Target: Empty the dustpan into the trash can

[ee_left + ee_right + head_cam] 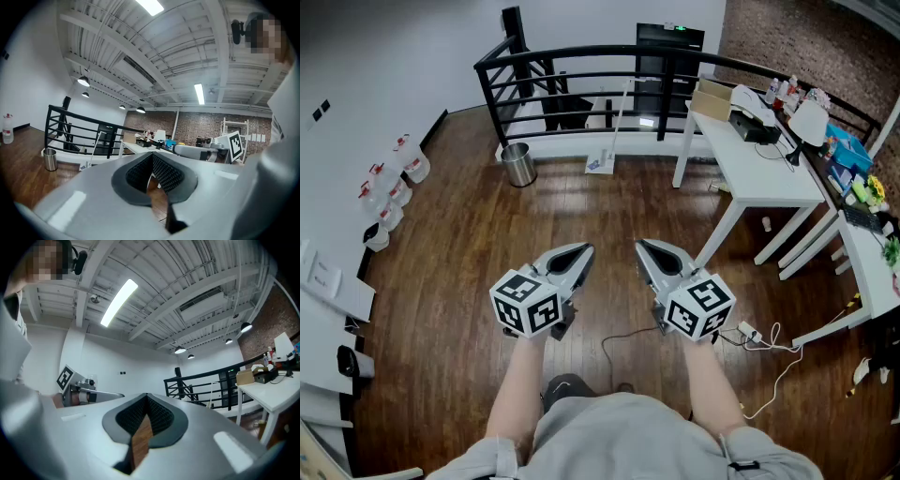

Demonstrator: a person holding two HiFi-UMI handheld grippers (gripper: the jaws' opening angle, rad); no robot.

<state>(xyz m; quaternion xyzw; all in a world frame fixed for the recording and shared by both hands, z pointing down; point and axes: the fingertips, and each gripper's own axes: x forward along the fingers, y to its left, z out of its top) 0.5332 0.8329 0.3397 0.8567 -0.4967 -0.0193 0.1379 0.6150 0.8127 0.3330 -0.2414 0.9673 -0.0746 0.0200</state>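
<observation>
A small silver trash can [518,164] stands on the wood floor by the black railing, far ahead and to the left. A long-handled white dustpan [602,163] leans upright against the railing to the can's right. Both my left gripper [584,249] and my right gripper [643,246] are held side by side at waist height, well short of the two, shut and empty. The left gripper view shows the trash can [50,159] and the dustpan [87,165] far off past its shut tips [152,157]. The right gripper [146,398] also shows its jaws together, with nothing in them.
A black railing [581,66] closes off the far side. White tables [755,169] with clutter line the right. A power strip and cables [750,333] lie on the floor near my right. Bottles [394,187] stand along the left wall.
</observation>
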